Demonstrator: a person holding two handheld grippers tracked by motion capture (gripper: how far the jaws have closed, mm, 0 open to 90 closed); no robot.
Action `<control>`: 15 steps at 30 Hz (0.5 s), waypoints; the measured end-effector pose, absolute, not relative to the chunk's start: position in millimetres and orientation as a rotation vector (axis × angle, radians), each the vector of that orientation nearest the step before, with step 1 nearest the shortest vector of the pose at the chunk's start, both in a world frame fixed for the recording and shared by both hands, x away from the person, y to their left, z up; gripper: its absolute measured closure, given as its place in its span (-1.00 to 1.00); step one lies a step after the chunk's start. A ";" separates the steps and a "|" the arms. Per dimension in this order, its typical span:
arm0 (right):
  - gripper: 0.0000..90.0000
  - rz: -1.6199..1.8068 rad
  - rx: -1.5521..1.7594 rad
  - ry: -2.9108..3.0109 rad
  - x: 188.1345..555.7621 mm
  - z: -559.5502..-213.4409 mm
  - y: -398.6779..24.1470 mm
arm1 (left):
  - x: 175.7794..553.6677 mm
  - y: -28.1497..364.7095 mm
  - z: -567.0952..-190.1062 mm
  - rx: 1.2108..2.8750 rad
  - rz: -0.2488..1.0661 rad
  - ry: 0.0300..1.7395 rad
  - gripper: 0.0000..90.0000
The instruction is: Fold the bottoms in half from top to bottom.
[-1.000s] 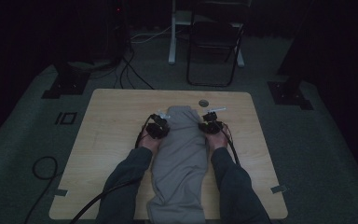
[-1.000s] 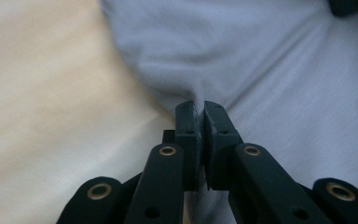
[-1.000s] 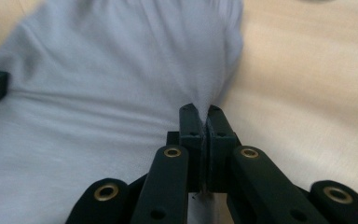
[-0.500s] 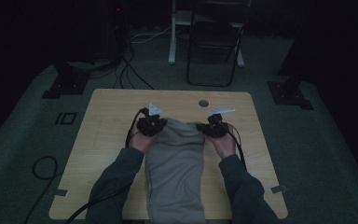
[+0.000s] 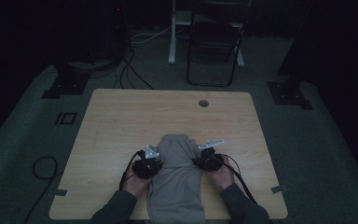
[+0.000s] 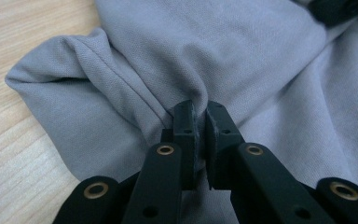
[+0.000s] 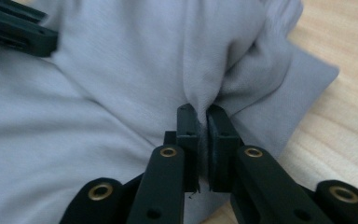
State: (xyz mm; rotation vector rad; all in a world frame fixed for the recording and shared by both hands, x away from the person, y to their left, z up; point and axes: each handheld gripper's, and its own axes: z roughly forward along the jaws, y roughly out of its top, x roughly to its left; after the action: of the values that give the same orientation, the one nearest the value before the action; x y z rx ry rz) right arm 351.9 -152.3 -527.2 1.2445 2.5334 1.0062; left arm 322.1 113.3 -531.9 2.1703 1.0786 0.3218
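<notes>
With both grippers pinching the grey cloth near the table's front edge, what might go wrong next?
1. The left gripper and right gripper each pinch only a thin fold of the grey cloth, so a fold may slip out.
2. Part of the cloth already hangs over the front edge of the table; its weight might drag the rest off once released.

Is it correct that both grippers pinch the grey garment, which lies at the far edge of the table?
Not quite. Both the left gripper and the right gripper do pinch the grey garment, but the high view shows it at the near edge of the table, hanging over it.
</notes>
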 end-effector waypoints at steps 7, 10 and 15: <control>0.90 1.114 1.277 2.470 369.0 -535.0 -155.6 | 338.2 116.5 -536.7 2.131 0.377 1.071 0.88; 0.91 1.125 1.285 2.445 382.5 -536.3 -154.4 | 353.6 117.6 -537.4 2.123 0.398 1.079 0.89; 0.92 1.110 1.305 2.407 411.4 -536.3 -149.1 | 384.6 118.3 -537.9 2.110 0.431 1.102 0.89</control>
State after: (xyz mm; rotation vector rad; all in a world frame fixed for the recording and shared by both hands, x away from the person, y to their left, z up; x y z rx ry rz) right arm 411.4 -149.1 -536.3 1.3046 2.4071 1.1102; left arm 384.6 118.3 -537.9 2.1096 1.1020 0.4306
